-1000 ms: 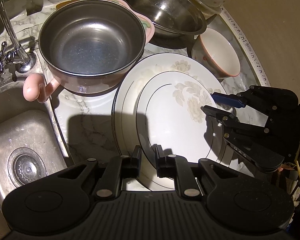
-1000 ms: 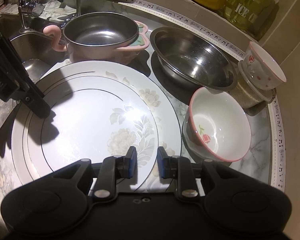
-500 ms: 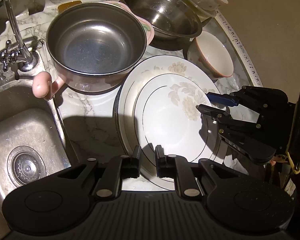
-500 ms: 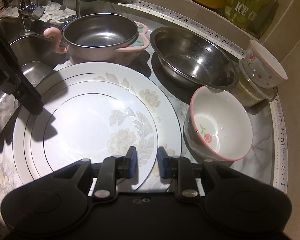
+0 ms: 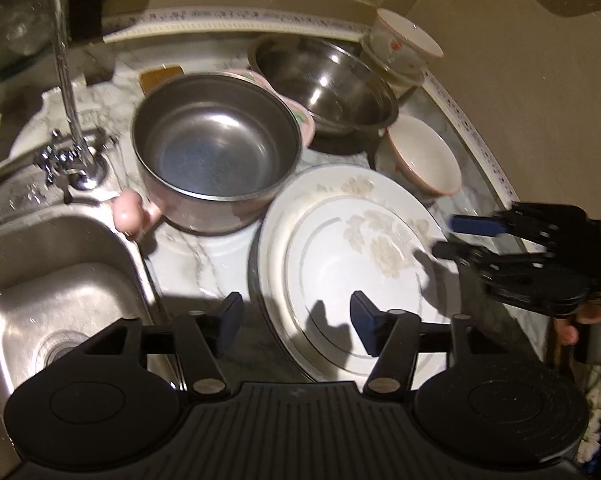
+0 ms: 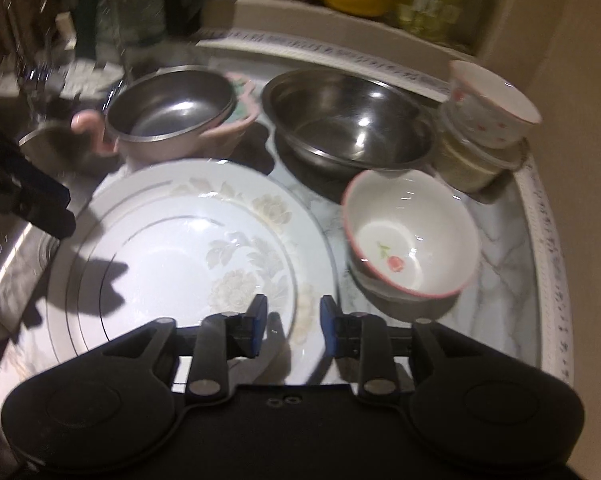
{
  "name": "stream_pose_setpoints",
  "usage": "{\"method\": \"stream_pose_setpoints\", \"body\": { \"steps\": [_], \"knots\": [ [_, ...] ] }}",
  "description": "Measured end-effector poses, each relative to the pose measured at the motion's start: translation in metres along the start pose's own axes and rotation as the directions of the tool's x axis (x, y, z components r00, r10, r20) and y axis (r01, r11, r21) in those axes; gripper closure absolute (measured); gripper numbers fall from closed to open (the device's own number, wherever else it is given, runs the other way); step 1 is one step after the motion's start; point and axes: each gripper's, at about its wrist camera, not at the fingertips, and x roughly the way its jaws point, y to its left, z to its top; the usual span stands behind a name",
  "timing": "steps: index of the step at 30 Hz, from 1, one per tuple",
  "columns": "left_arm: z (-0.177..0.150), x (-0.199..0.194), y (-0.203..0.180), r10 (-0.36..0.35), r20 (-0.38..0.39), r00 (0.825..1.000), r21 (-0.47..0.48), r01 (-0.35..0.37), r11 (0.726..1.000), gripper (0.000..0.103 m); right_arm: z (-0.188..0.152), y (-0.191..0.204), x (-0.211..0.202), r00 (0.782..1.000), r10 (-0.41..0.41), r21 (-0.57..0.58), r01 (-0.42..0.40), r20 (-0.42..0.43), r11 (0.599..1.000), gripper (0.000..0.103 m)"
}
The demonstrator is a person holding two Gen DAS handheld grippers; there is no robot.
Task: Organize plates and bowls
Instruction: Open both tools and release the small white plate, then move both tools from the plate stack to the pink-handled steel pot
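Note:
A small floral plate (image 5: pixel 332 276) lies stacked on a larger floral plate (image 5: pixel 380 184) on the marble counter. My left gripper (image 5: pixel 296 322) hovers over the stack's near-left rim. Its jaws are opening, and the pads touch nothing. My right gripper (image 6: pixel 293 322) hangs above the stack's (image 6: pixel 172 248) right rim, jaws also opening, nothing pressed between them. In the left wrist view the right gripper (image 5: pixel 450 237) shows at the plates' right side. A white bowl with a pink rim (image 6: pixel 408 240) stands right of the plates, and a steel bowl (image 6: pixel 348 124) sits behind it.
A steel pot with a pink handle (image 5: pixel 216 148) stands behind the plates. The sink (image 5: pixel 60 280) and faucet (image 5: pixel 66 80) are to the left. A patterned bowl (image 6: pixel 492 108) sits stacked on containers at the back right. The counter edge (image 6: pixel 548 248) curves close on the right.
Both grippers were nearly shut at the plate stack's rim and now stand open. Both have lifted and drawn back a little. The plates stay on the counter.

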Motion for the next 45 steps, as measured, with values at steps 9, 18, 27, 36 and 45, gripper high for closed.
{"method": "stream_pose_setpoints", "body": {
  "steps": [9, 18, 27, 36, 45],
  "knots": [
    [-0.001, 0.022, 0.006, -0.012, 0.039, 0.999, -0.021, 0.013, 1.000, 0.042, -0.027, -0.051, 0.003, 0.987, 0.162, 0.356, -0.154, 0.006, 0.922, 0.023],
    [-0.001, 0.049, 0.004, -0.012, 0.035, 0.999, -0.004, 0.012, 1.000, 0.042, -0.035, -0.052, 0.026, 0.975, 0.221, 0.478, -0.197, 0.007, 0.856, 0.030],
    [-0.003, 0.057, -0.003, 0.000, 0.033, 0.999, 0.011, -0.001, 1.000, 0.047, -0.032, -0.040, 0.034, 0.968, 0.249, 0.461, -0.217, -0.010, 0.861, 0.057],
    [-0.001, 0.055, 0.004, 0.030, 0.020, 0.999, -0.026, -0.029, 0.999, 0.067, -0.033, -0.037, 0.031, 0.977, 0.212, 0.456, -0.181, -0.017, 0.871, 0.065],
    [-0.016, 0.047, -0.002, 0.020, -0.031, 0.999, -0.008, -0.021, 1.000, 0.068, -0.051, -0.034, 0.020, 0.973, 0.231, 0.484, -0.197, -0.010, 0.852, 0.070]
  ]
}}
